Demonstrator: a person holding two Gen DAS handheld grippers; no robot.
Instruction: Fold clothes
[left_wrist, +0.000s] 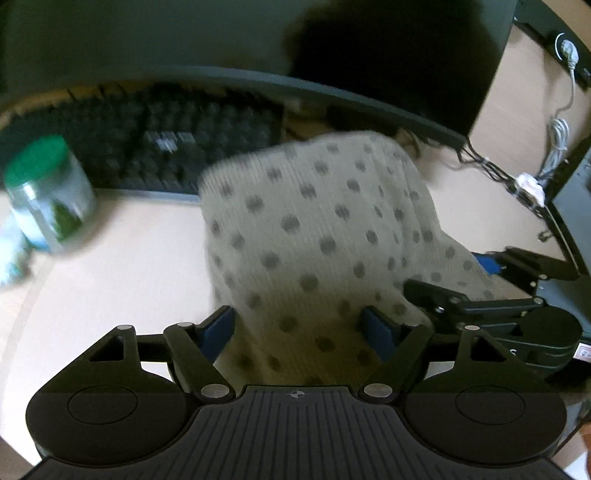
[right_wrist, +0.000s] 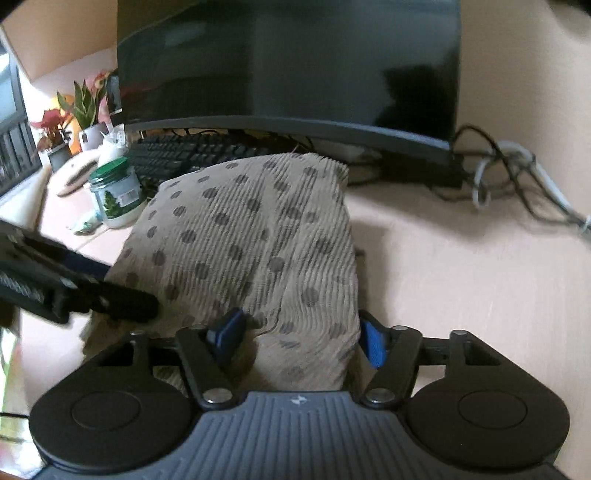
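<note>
Beige dotted cloth (left_wrist: 314, 229) lies between fingers of both grippers, left (left_wrist: 301, 332) and right (right_wrist: 299, 336), each spread | plants (right_wrist: 74, 110) only in right view | left view blurred

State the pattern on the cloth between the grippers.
Beige ribbed cloth with grey polka dots, sharpest in the right wrist view.
</note>
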